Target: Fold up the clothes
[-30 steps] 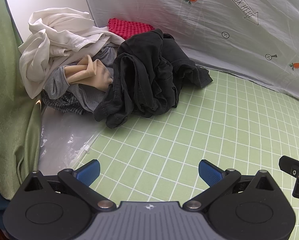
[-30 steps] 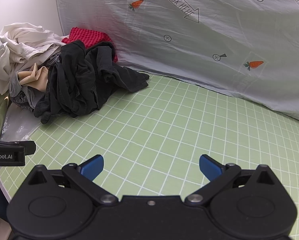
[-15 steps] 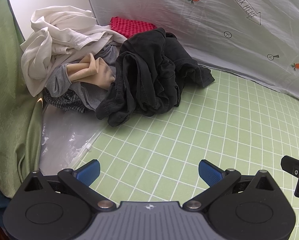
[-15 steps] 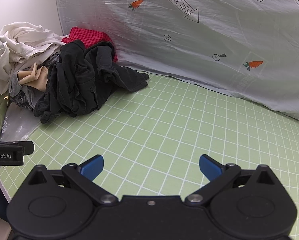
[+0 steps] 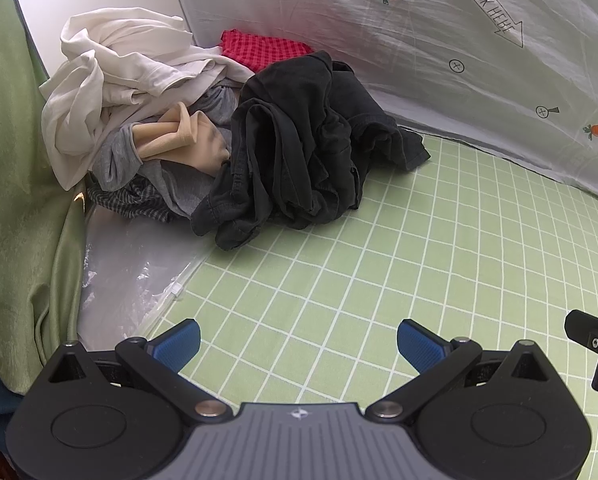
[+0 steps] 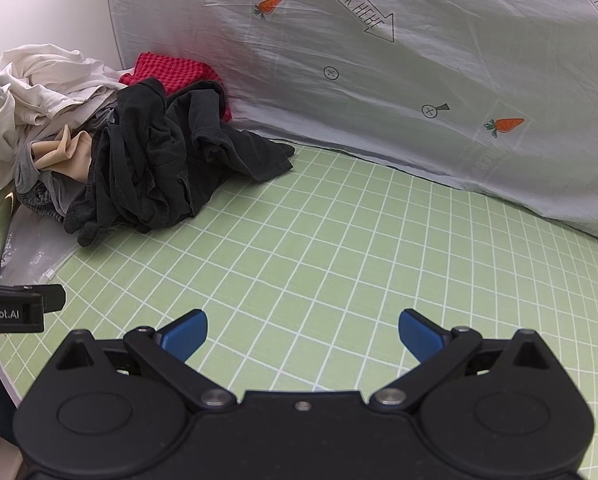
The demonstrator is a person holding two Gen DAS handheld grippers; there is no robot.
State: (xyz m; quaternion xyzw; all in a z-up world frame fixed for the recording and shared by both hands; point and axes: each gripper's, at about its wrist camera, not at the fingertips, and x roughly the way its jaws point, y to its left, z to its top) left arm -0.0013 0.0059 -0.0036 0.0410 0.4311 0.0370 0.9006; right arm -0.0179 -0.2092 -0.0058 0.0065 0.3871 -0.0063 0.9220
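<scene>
Here, I log: left gripper (image 5: 298, 344) and right gripper (image 6: 302, 334), fingers spread wide, grasping nothing, above the mat (image 5: 439, 264); clothes pile (image 5: 227, 128) heaped at the mat's far-left corner.

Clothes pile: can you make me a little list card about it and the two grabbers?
pile: heap of unfolded clothes at the mat's far left corner
front garment: black garment, crumpled, nearest the grippers
others: white garment, red checked cloth, beige piece
surface: green grid mat
left gripper: open, empty
right gripper: open, empty
</scene>
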